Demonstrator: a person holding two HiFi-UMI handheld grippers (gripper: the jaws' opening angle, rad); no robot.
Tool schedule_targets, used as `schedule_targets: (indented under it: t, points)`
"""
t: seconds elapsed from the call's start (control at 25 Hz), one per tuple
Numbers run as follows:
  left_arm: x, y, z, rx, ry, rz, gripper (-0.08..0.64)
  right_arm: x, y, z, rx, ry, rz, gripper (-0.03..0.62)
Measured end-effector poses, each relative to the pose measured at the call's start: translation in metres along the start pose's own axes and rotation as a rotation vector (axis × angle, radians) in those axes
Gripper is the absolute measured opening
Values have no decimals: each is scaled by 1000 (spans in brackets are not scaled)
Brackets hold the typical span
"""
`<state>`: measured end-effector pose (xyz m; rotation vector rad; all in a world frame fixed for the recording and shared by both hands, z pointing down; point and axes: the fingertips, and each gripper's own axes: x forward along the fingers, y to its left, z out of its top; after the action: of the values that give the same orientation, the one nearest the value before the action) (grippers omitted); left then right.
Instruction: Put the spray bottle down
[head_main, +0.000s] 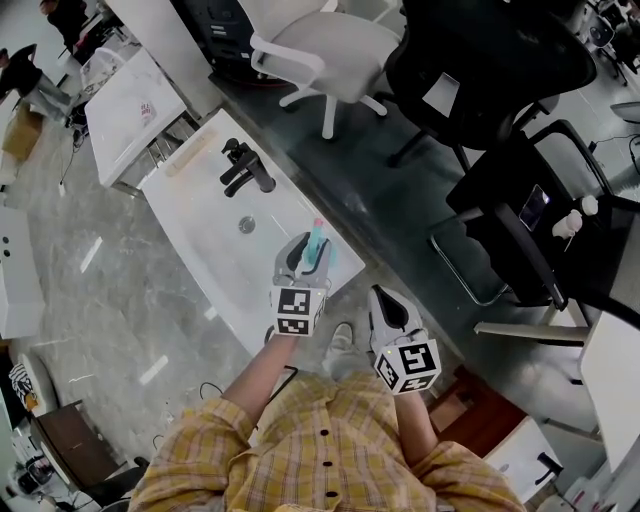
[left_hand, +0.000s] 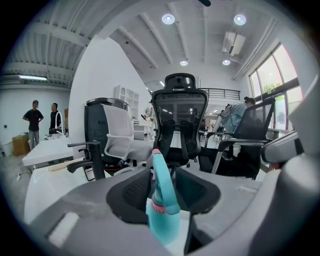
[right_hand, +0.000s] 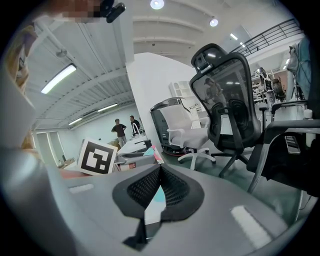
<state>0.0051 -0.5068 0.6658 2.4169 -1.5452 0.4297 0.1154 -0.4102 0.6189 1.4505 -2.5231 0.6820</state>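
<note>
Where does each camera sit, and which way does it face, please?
Head view: on the person's head, facing steeply down at the washbasin; shows plaid shirt, left gripper, right gripper.
Left gripper view: on that gripper, along its open jaws, spray bottle between them.
Right gripper view: on that gripper, along its shut jaws.
Shared: both gripper views face the black office chair.

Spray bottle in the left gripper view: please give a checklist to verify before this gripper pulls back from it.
1. Turquoise plastic spray bottle upright on white basin counter: ok.
2. Left gripper open, gap each side of bottle: ok.
3. Bottle base fully on counter, not over its near edge: cannot tell.
4. Right gripper shut, empty, apart from bottle: ok.
5. Black faucet away from bottle: ok.
</note>
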Motion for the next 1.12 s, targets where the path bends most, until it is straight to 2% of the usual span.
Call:
schedule_targets:
  t: [0.4,0.56,1.12]
  points:
    - [-30,-6,16,-4,-59,20,164,-21,12,-4,-20,-19,-15,2]
    - [-52,-4,20,-31,-67,29,164,-32,25,1,-31,-45,-23,1]
    - [-170,-20,33,-32,-142,4,118,-98,100,0,-39,-119,-45,2]
